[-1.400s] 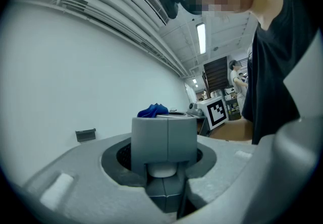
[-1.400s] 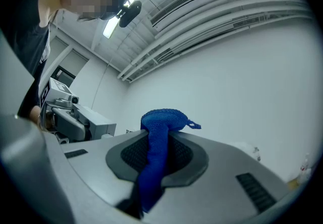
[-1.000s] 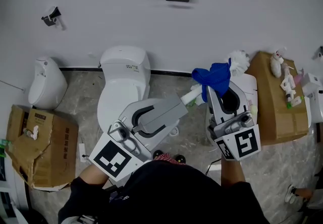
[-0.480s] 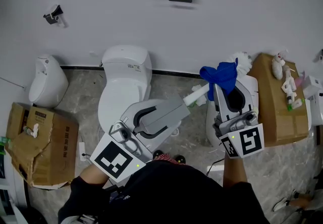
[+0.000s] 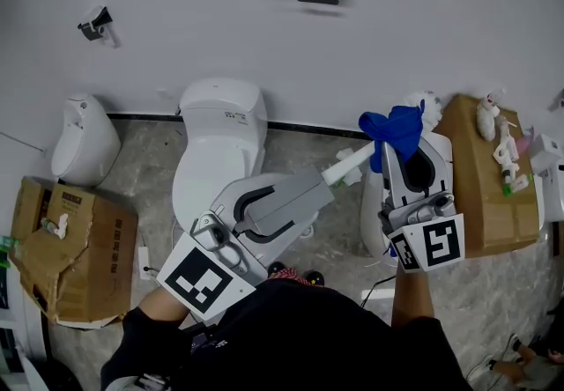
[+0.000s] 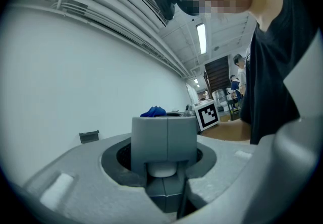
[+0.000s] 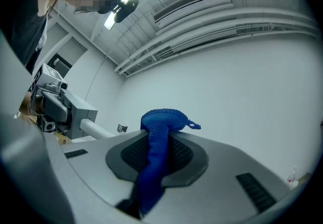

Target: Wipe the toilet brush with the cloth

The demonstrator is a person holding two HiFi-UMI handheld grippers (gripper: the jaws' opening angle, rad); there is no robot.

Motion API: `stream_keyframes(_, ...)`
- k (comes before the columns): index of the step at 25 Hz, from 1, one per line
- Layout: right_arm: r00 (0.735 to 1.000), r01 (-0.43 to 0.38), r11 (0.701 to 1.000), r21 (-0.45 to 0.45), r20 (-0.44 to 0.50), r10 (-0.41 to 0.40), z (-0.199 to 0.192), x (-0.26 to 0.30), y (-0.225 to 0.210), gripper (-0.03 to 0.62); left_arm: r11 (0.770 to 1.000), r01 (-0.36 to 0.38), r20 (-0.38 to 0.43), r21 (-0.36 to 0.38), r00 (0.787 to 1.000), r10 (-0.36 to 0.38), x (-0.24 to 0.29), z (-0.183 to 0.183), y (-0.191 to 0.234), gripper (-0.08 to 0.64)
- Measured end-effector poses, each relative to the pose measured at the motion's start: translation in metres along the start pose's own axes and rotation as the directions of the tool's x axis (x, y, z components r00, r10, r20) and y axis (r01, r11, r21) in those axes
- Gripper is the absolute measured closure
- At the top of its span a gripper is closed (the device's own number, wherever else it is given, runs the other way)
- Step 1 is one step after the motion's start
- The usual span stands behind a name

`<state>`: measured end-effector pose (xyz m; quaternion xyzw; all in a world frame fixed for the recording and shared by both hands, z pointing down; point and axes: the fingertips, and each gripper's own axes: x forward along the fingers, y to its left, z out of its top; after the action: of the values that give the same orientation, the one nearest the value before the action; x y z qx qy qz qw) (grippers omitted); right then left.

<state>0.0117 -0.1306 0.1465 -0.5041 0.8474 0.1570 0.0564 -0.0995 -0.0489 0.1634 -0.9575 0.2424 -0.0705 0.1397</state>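
Observation:
In the head view my left gripper (image 5: 322, 183) is shut on the white handle (image 5: 349, 167) of the toilet brush. The handle runs up and right to the white bristle head (image 5: 425, 104). My right gripper (image 5: 398, 150) is shut on a blue cloth (image 5: 394, 129), which drapes over the shaft just below the bristles. The left gripper view shows the jaws of the left gripper (image 6: 164, 134) clamped on the round handle end (image 6: 161, 169). In the right gripper view the cloth (image 7: 160, 132) is pinched between the jaws of the right gripper (image 7: 155, 160), and the handle (image 7: 96, 128) shows at the left.
A white toilet (image 5: 219, 138) stands against the wall, with a white urinal-shaped unit (image 5: 81, 143) to its left. A torn cardboard box (image 5: 70, 253) sits at the left. Another cardboard box (image 5: 480, 178) with small bottles is at the right. A white container (image 5: 374, 215) sits under my right gripper.
My right gripper has carried the blue cloth right and slightly up along the brush shaft, close to the bristle head. The left gripper and handle have stayed still.

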Motion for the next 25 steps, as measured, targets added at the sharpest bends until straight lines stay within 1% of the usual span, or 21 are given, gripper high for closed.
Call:
stream_keyframes(9, 1.0, 0.022, 1.0, -0.004, -0.016, -0.022, -0.008, 0.0, -0.008, 0.523, 1.0, 0.0, -0.004, 0.007, 1.0, 0.0, 0.001, -0.002, 0.0, 0.403)
stream_keyframes(15, 0.999, 0.034, 0.999, 0.0, -0.029, -0.034, -0.014, 0.0, -0.014, 0.523, 1.0, 0.005, 0.0, -0.02, 1.0, -0.005, 0.003, -0.005, 0.001, 0.403)
stream_keyframes(25, 0.998, 0.054, 0.998, -0.009, -0.041, -0.054, -0.017, 0.0, -0.026, 0.523, 1.0, 0.006, -0.006, -0.008, 1.0, -0.006, 0.001, -0.003, 0.001, 0.403)
